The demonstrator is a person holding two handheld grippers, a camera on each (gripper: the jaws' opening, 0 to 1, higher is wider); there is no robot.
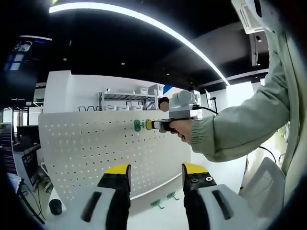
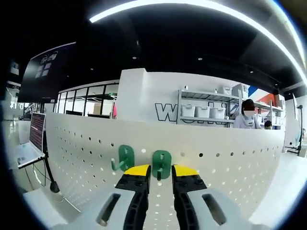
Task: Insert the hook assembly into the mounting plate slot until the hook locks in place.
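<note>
Hooks of green plastic are the things of this task, and in the left gripper view two loose green hooks [image 1: 163, 200] lie on the white table [image 1: 158, 218] at the foot of the pegboard [image 1: 96, 151], between and just beyond the yellow-tipped jaws. The left gripper [image 1: 156, 172] stands wide open; it holds nothing and touches nothing. It points toward the upright white pegboard. Far on the board, near its top edge, one mounted hook [image 1: 137, 125] sits on the holes. Just right of it the right gripper [image 1: 154, 124] reaches in from the right, held by a hand [image 1: 182, 129] with a pale green sleeve [image 1: 240, 120]. A second green piece may be at its tips, but it is too small to tell. A black cup-like thing [image 1: 55, 207] stands at the left foot of the board.

In the right gripper view the right gripper [image 2: 160, 171] is level and faces the pegboard [image 2: 216, 163] closely. Its jaws are narrow, with a small gap between them. The held hook [image 2: 161, 164] sits against the board just above this gap, its lower end between the tips. I cannot tell if the tips really press it. The mounted hook [image 2: 124, 159] is on the board just to the left. A laptop [image 2: 29, 143] stands far left.
</note>
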